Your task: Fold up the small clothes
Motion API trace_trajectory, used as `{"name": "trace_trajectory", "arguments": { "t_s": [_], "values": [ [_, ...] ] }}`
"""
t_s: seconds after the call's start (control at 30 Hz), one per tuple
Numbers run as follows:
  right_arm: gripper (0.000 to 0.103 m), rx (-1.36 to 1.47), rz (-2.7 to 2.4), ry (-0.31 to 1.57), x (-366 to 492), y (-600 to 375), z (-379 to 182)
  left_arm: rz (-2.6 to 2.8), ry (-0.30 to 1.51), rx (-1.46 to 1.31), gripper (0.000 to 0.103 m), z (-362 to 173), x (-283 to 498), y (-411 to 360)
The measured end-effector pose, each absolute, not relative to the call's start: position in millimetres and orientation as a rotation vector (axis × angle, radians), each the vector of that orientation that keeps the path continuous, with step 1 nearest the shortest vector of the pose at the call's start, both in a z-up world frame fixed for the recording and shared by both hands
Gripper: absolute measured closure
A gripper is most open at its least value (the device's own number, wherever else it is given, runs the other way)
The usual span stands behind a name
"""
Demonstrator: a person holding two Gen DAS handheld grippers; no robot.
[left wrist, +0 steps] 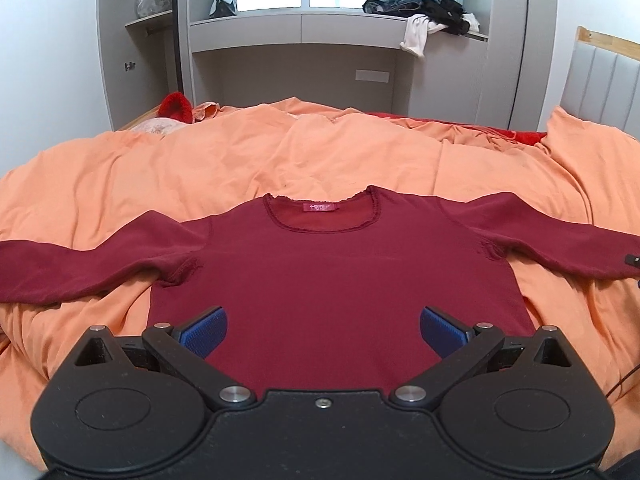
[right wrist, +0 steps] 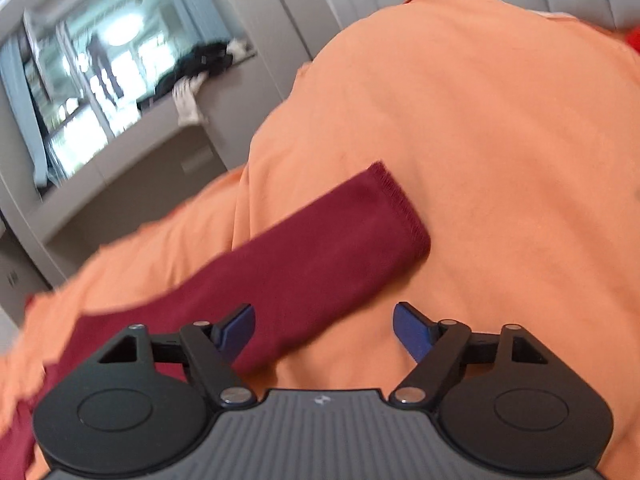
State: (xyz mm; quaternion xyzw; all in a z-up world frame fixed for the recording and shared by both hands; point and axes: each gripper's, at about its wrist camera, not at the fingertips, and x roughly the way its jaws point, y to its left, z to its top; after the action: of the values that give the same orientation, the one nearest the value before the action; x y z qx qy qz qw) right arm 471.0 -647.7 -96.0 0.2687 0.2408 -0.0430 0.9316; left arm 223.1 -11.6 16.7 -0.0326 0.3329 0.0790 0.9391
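Knit fabric, dark red and long-sleeved: the top (left wrist: 328,276) lies flat on the orange duvet (left wrist: 280,152), neckline away from the left wrist camera, a pink label (left wrist: 318,207) showing inside the scalloped collar, both sleeves spread out to the sides. It looks light, limp and slightly fuzzy, so it should drape from any pinch rather than hold a line, and the soft, rumpled duvet beneath will likely give and drag with it. The left gripper (left wrist: 324,330) sits over the lower body of the top near the hem, its blue pads (left wrist: 206,330) spread wide with nothing between them. The right gripper (right wrist: 324,330) hangs above the right sleeve (right wrist: 320,248), jaws likewise apart and empty; that view is blurred, so whether a pad touches the cloth cannot be told. The sleeve runs diagonally under the left finger, and its overlocked cuff (right wrist: 400,206) lies ahead on bare duvet. My judgement is that no fold has been made yet. The cuff edge looks like the sensible hold for the right gripper: the stitched seam is thicker than the single layer and less prone to slip from the pads, and lifting there lets the sleeve be laid across the chest. For the body, a pinch at a hem corner or the shoulder seam should catch both layers; a grab mid-panel would probably bunch only the top layer and may catch duvet too.
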Motion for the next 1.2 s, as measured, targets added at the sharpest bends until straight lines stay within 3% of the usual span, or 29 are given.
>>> {"name": "trace_trajectory", "arguments": {
  "t_s": [0.17, 0.23, 0.3, 0.4, 0.73, 0.93, 1.2],
  "values": [
    [0.033, 0.648, -0.097, 0.395, 492, -670, -109, 0.175, 0.696, -0.065, 0.001, 12, 233, -10],
    [0.05, 0.656, -0.133, 0.388, 502, -677, -111, 0.176, 0.697, -0.064, 0.0, 11, 236, -11],
    [0.079, 0.668, -0.153, 0.396, 509, -684, -112, 0.175, 0.693, -0.065, 0.0, 12, 237, -11],
    [0.091, 0.65, -0.132, 0.39, 508, -684, -106, 0.172, 0.682, -0.067, 0.001, 15, 238, -11],
    [0.096, 0.335, -0.043, 0.378, 492, -574, -7, 0.186, 0.608, -0.108, 0.001, 28, 216, 17],
    [0.096, 0.144, 0.093, 0.373, 490, -434, 55, 0.203, 0.542, -0.139, 0.0, 31, 193, 63],
    [0.096, 0.015, 0.285, 0.343, 476, -221, 80, 0.298, 0.499, -0.184, 0.001, 27, 156, 150]
  ]
}}
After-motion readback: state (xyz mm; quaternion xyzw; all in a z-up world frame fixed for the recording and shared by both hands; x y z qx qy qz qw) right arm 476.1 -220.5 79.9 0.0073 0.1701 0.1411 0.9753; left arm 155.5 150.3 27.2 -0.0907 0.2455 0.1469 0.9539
